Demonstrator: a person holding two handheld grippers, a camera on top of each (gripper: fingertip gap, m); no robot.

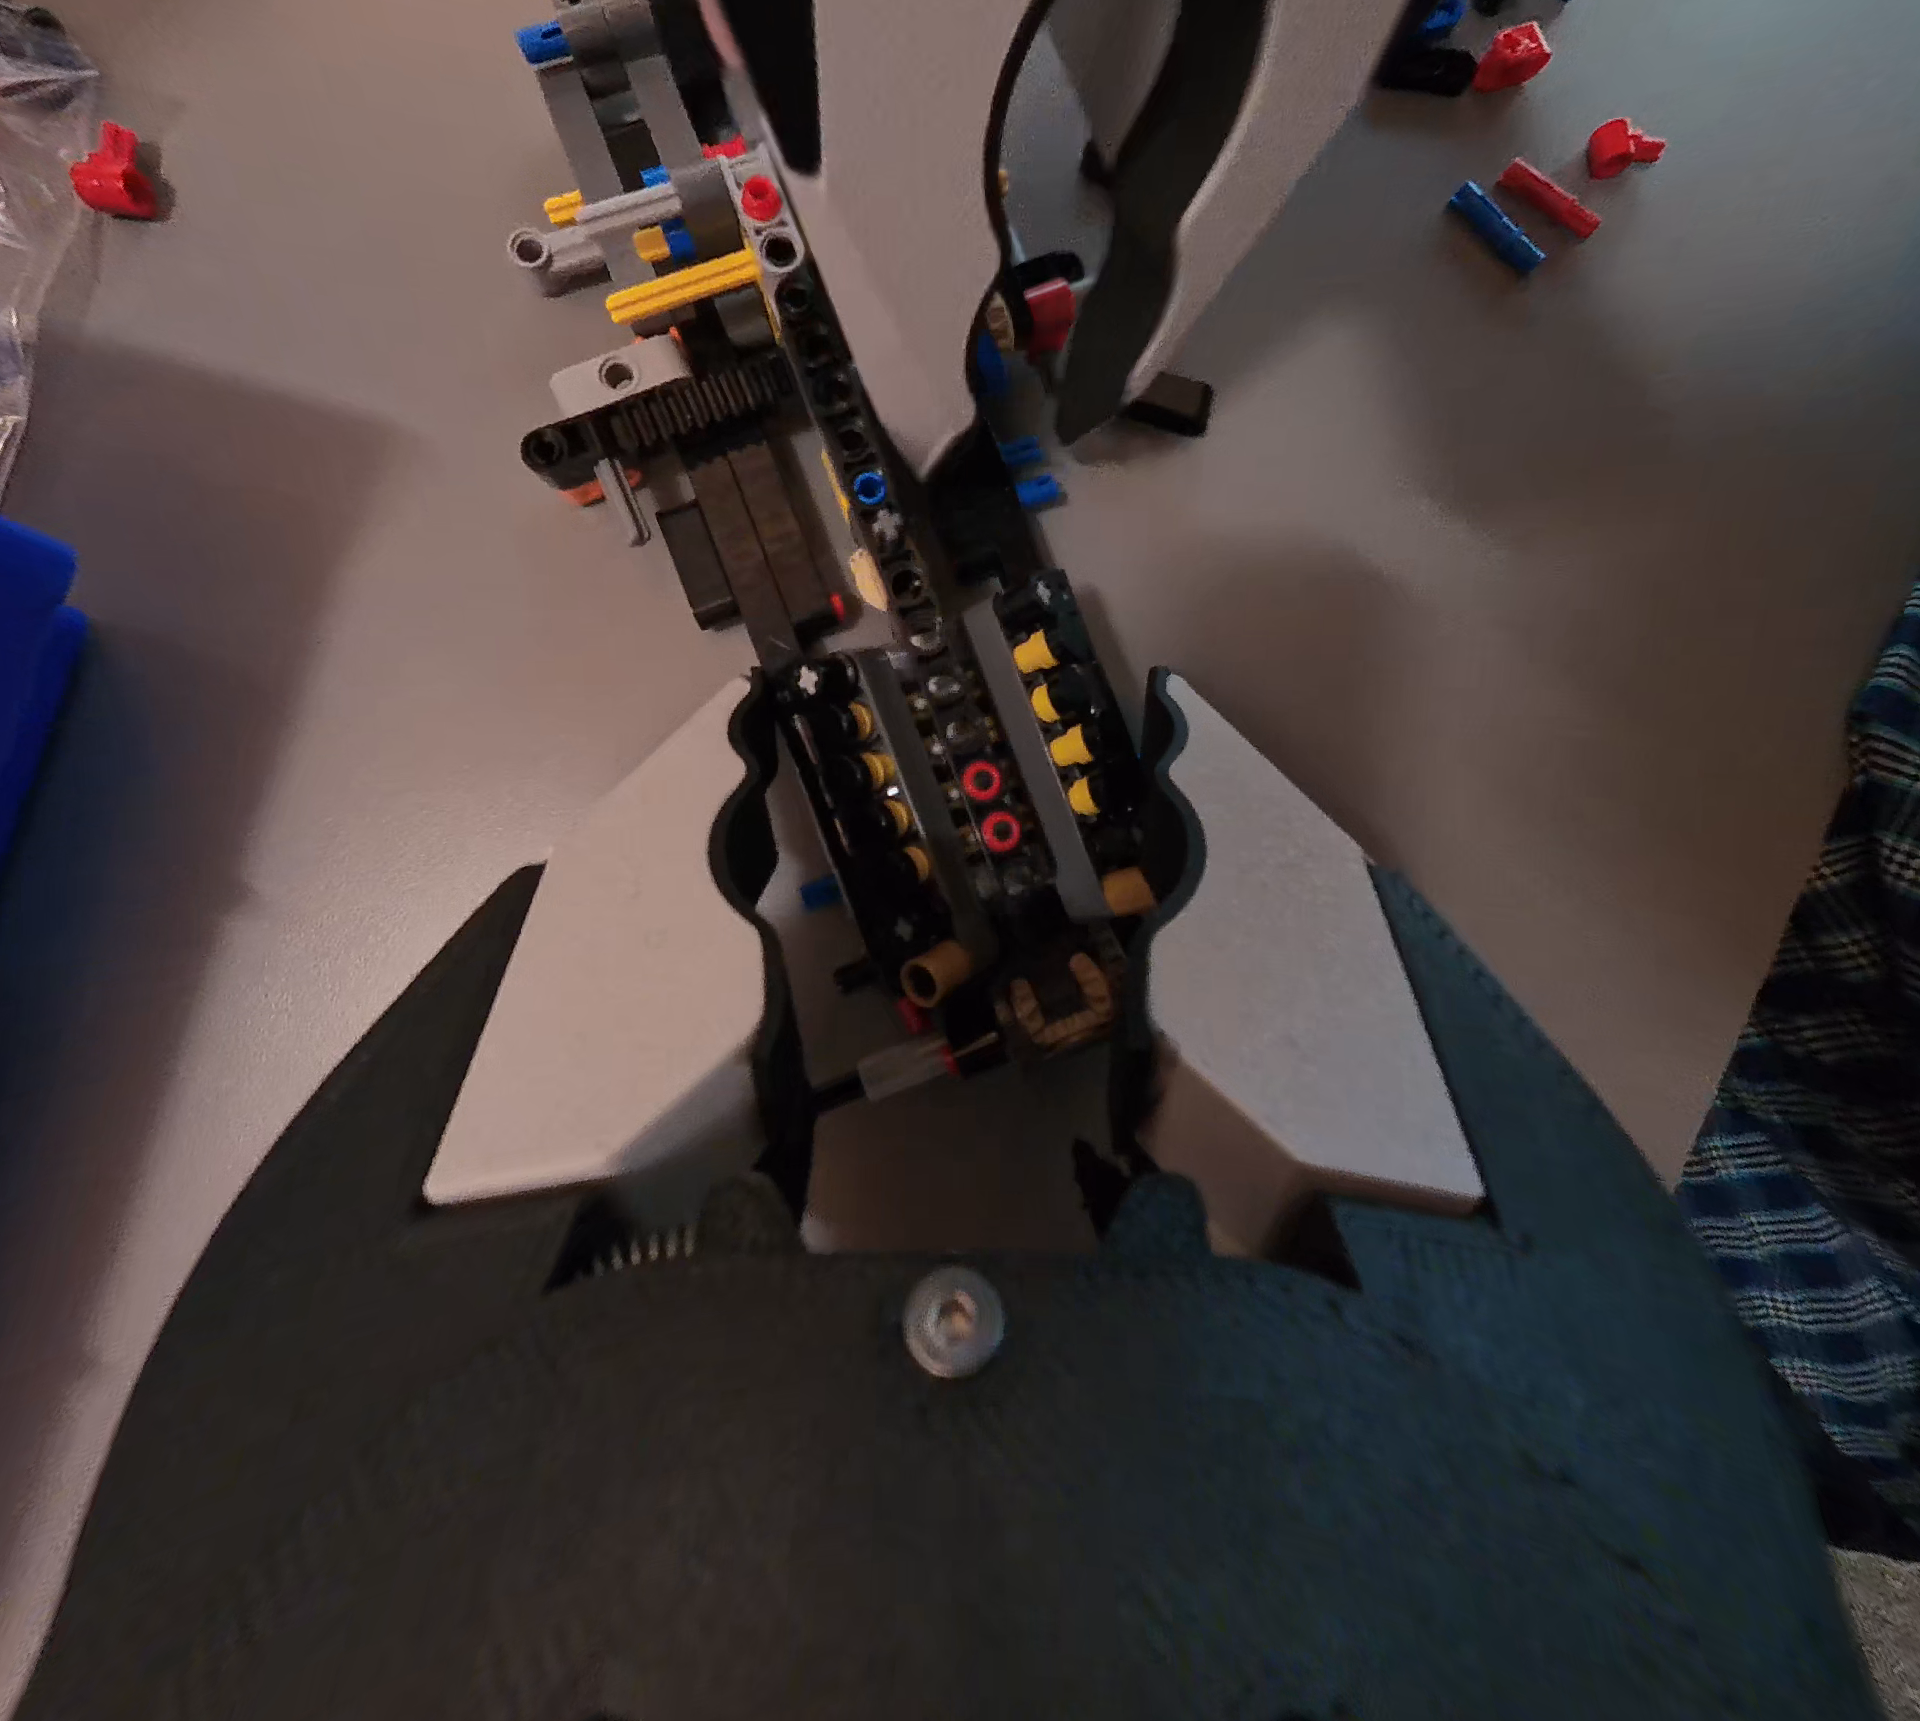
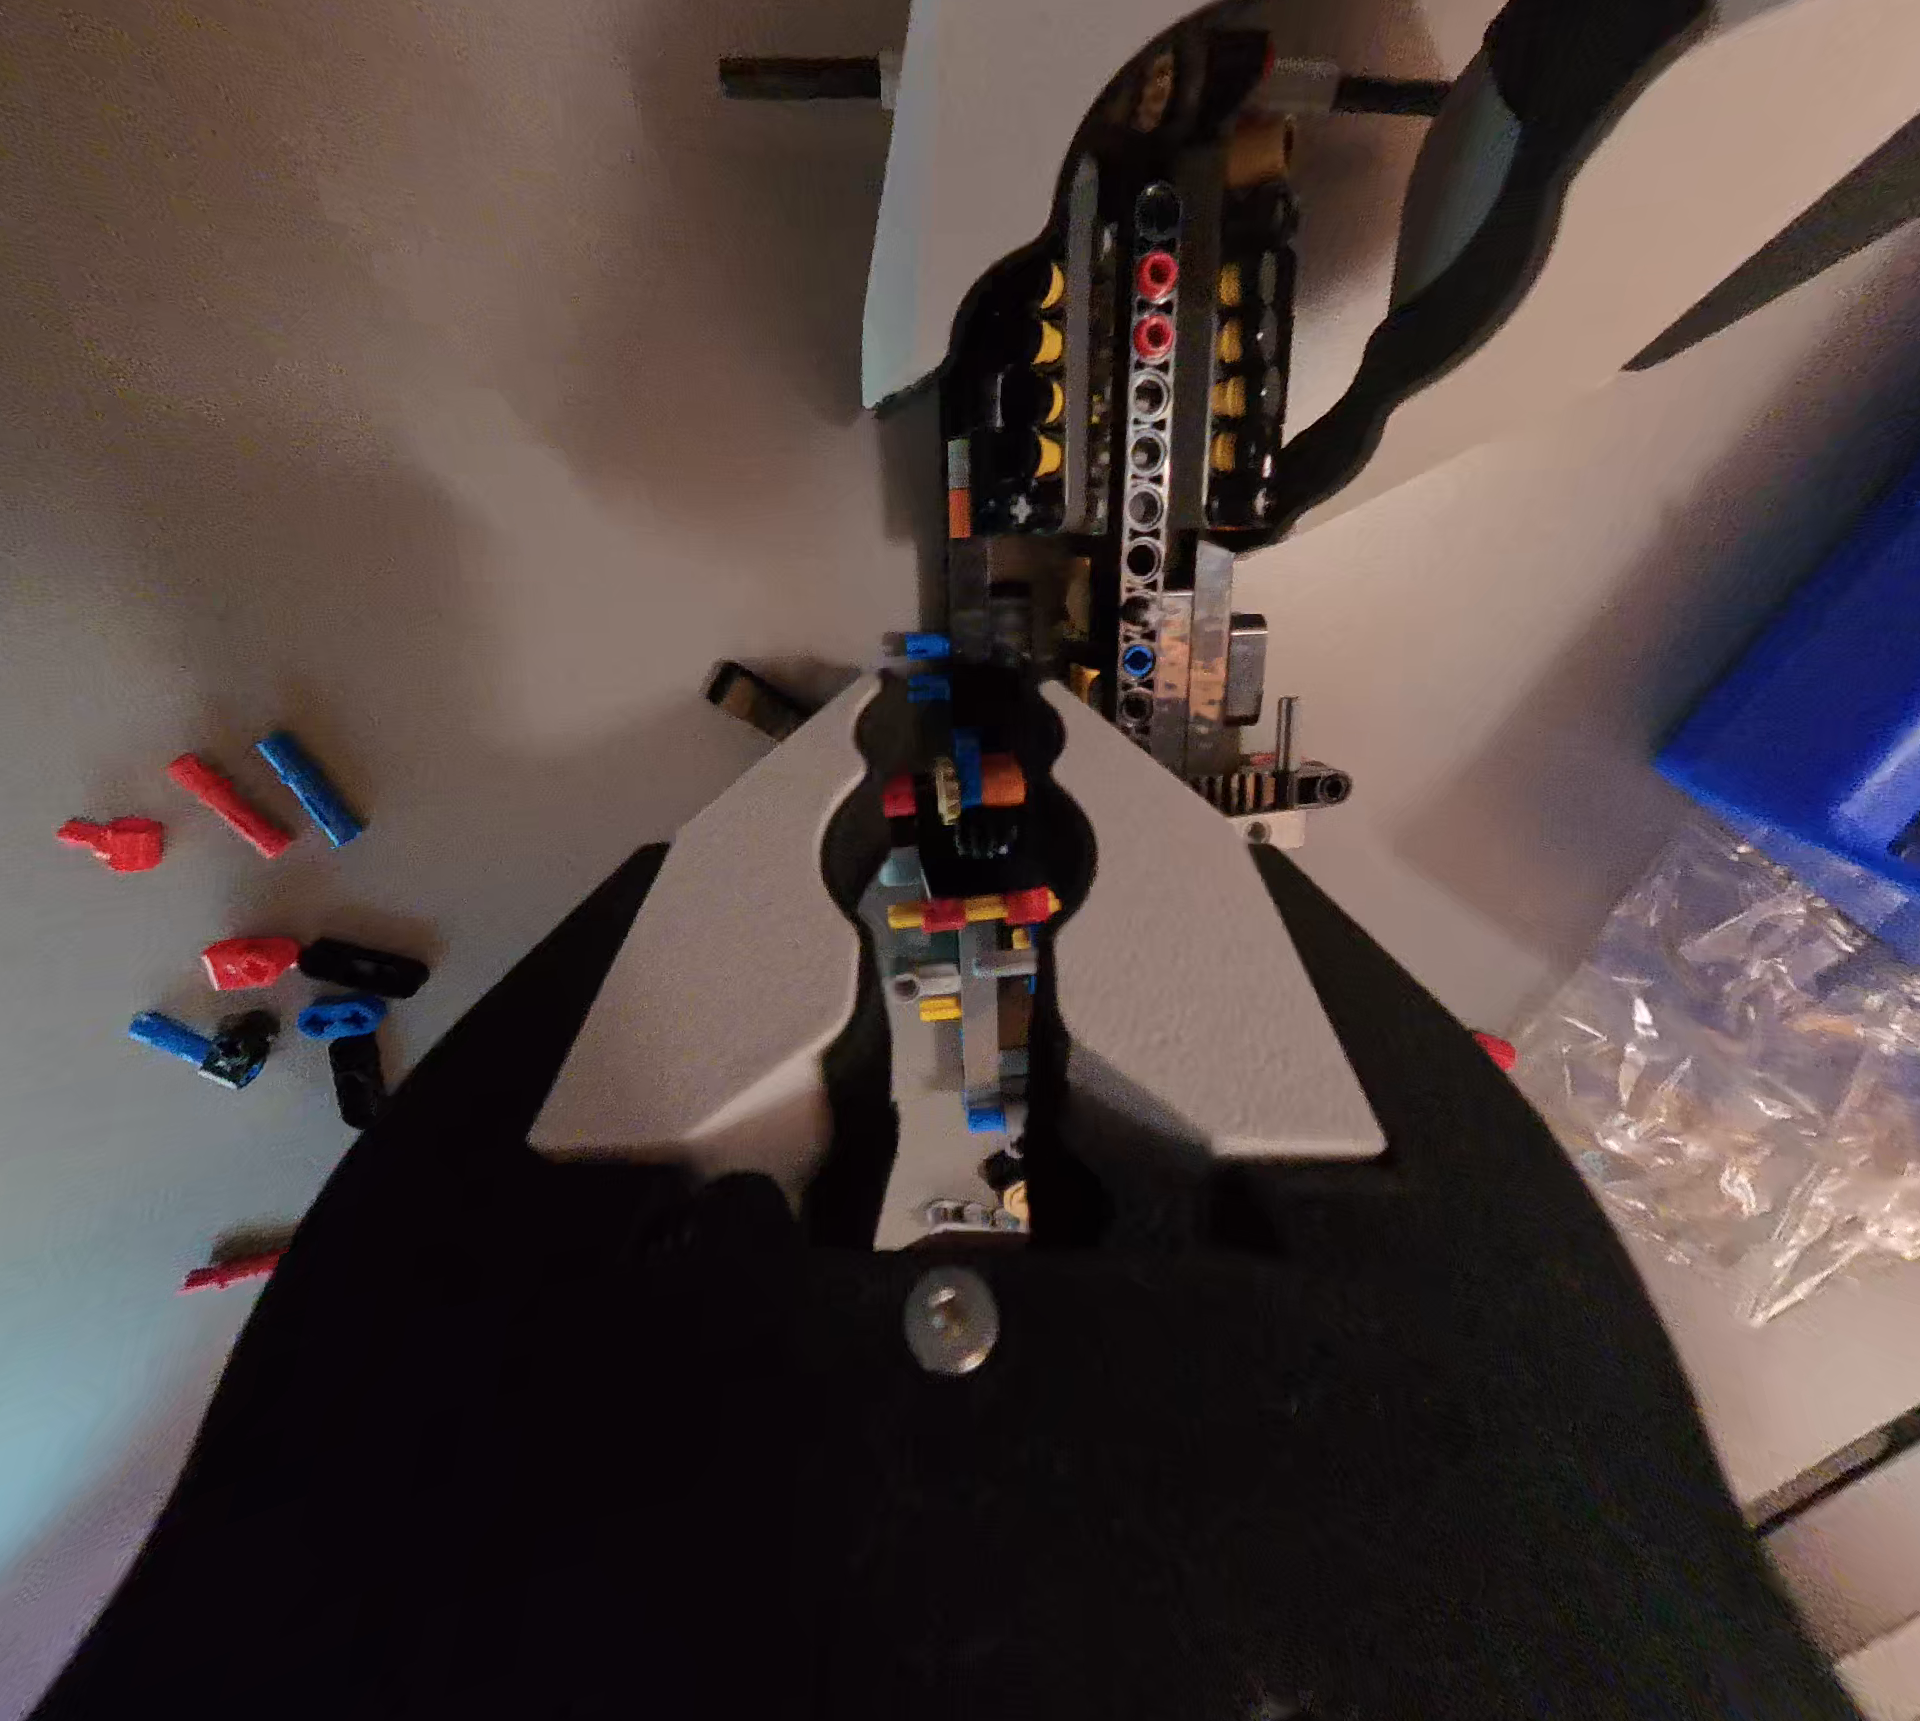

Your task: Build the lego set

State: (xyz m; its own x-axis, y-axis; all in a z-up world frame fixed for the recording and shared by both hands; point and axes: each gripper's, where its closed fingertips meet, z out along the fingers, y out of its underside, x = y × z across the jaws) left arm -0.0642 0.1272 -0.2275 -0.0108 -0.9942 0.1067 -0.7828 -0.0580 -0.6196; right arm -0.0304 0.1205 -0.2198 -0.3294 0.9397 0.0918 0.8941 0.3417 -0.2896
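Observation:
A long lego assembly (image 1: 727, 424) of grey and black beams with yellow, red and blue pins lies lengthwise over the grey table (image 1: 312, 372). My left gripper (image 1: 956, 684) is shut on its near end, the part with two red pins between rows of yellow ones. My right gripper (image 1: 1013, 435) comes in from the far side and is shut on the other part. In the right wrist view my right gripper (image 2: 961, 695) clamps the narrow end of the assembly (image 2: 1143, 476), and my left gripper (image 2: 1081, 466) holds the wider end opposite.
Loose red and blue pins (image 1: 1548, 196) and connectors lie right of the assembly, also in the right wrist view (image 2: 229, 798). A red connector (image 1: 114, 175) lies at the left, a small black piece (image 1: 1174, 404) near the right fingers. There are a blue box (image 2: 1818, 684), a clear plastic bag (image 2: 1745, 1100) and plaid cloth (image 1: 1849, 1048). Across from one pair of fingers to the other is roughly 4 centimeters. Left tips and right tips are each some 15 centimeters from the red connector (image 1: 114, 175).

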